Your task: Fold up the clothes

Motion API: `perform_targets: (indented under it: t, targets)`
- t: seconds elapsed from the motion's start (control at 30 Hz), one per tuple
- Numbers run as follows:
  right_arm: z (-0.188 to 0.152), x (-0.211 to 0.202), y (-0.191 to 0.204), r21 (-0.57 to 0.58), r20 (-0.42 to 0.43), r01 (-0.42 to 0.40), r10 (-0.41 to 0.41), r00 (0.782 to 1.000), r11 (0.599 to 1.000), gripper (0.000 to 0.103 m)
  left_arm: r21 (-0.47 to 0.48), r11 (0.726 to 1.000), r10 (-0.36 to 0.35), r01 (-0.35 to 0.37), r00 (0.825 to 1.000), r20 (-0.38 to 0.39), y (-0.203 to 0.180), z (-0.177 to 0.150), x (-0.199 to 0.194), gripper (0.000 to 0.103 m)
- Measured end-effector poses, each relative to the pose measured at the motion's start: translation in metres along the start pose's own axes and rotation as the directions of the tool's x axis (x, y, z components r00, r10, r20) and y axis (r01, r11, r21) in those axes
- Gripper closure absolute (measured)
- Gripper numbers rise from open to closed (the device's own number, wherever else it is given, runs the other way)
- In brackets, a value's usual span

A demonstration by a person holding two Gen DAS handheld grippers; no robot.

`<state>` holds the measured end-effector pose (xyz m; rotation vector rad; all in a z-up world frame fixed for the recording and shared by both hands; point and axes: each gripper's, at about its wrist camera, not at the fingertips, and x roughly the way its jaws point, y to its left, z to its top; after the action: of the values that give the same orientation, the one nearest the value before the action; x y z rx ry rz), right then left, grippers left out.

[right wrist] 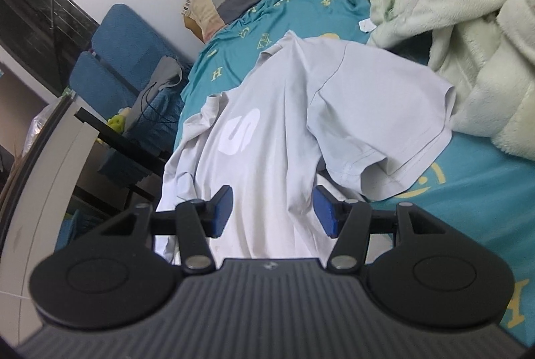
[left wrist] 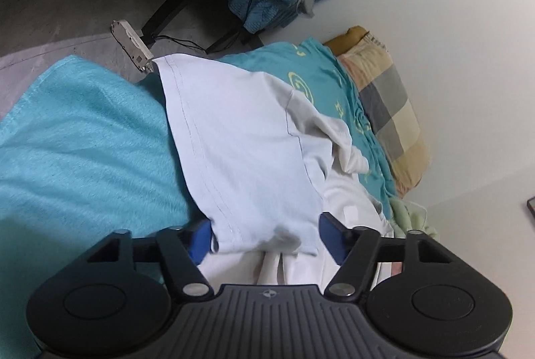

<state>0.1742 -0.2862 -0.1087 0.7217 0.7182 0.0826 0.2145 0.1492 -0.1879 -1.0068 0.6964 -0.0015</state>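
A white T-shirt point(right wrist: 267, 111) lies crumpled on a bed covered with a teal sheet point(right wrist: 234, 58) that carries yellow letters. In the right wrist view its chest faces up, with a white logo point(right wrist: 239, 135) printed on it, and one short sleeve point(right wrist: 394, 138) spreads out to the right over the sheet.

The right gripper point(right wrist: 272, 212) stands over the lower body of the shirt. The cloth passes between its two blue pads point(right wrist: 222, 210), which stand apart on either side of it. I cannot tell if the pads press the fabric or only stand beside it, because the cloth fills the gap loosely.

The left gripper point(left wrist: 265, 240) is at the hemmed edge point(left wrist: 200, 158) of the T-shirt. A fold of white fabric sits between its blue pads point(left wrist: 329, 237) (the left pad is partly covered by the cloth). The pads are apart and the bunched fabric touches them on both sides, so the fingers seem to close on the fold, but a firm grasp is not clear.

Beside the shirt lie a light turquoise blanket point(left wrist: 83, 138) on the left, a checked pillow point(left wrist: 388, 105) by the wall, and a pale green fleece blanket point(right wrist: 461, 24) on the right.
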Motion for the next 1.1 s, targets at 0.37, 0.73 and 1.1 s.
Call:
perform_targets:
  t: [0.37,0.73,1.1]
  targets:
    - [-0.005,0.005,0.006,-0.082,0.029,0.067,-0.065,0.997,0.994,0.046,0.164,0.982,0.091,-0.092,0.996,0.018,-0.018,0.021,0.015,0.095]
    - [-0.002,0.011,0.006,-0.100,0.039,0.093,-0.089,0.995,0.991,0.046,0.457,0.778,0.331,-0.431,0.900,0.285,-0.082,0.118,0.009,0.099]
    - [0.000,0.032,0.012,-0.151,0.031,0.133,-0.129,0.991,0.980,0.046,0.510,0.648,0.499,-0.566,0.821,0.277,-0.058,0.135,0.072,0.088]
